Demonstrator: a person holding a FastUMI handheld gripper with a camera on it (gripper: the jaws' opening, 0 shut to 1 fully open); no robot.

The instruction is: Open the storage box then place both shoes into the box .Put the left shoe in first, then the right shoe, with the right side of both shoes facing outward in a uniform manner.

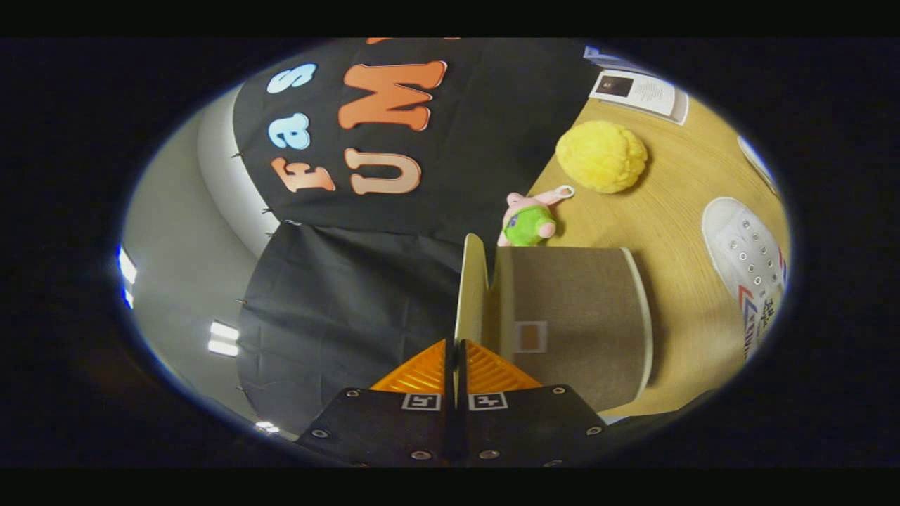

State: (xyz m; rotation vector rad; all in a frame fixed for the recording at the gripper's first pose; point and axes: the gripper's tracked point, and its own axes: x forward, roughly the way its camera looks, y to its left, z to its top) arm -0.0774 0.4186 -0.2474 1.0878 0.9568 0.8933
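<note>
Table (675,211) rolled sideways in view. Box (569,316) just ahead, lid (472,288) swung up on edge, pinched thin between closed gripper (455,351) jaws, probably to open it fully. Shoe (745,267) lying beyond box, apart, reachable. Yellow ball (602,156) and small plush (527,221) near box's far side, crowding little.

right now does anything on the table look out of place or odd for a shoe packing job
Two things have nothing to do with shoes: a yellow fluffy ball and a small pink plush toy lie on the table beyond the storage box. The gripper is shut on the box's lid, lifted edge-on. One white shoe lies beside the box.
</note>
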